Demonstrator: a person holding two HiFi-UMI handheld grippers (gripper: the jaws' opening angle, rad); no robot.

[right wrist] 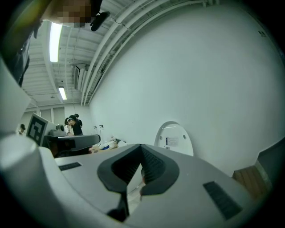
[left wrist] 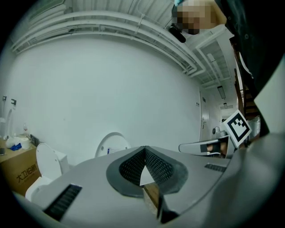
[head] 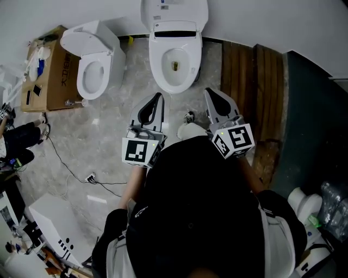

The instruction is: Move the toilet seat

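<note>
A white toilet (head: 174, 59) stands against the far wall with its lid (head: 174, 13) raised and its bowl open; whether the seat ring is down I cannot tell. My left gripper (head: 158, 96) and right gripper (head: 209, 92) are both shut and empty. They hang side by side just short of the bowl's front rim, pointing at it. In the left gripper view the shut jaws (left wrist: 144, 149) point at the upright lid (left wrist: 113, 143). Past the shut jaws (right wrist: 141, 147) in the right gripper view the same lid (right wrist: 173, 138) stands against the wall.
A second white toilet (head: 92, 68) stands to the left, beside a cardboard box (head: 51, 70). Dark wooden boards (head: 253, 92) lie to the right of the main toilet. A cable with a plug (head: 89, 177) trails over the marble floor. People (right wrist: 73, 124) stand far off.
</note>
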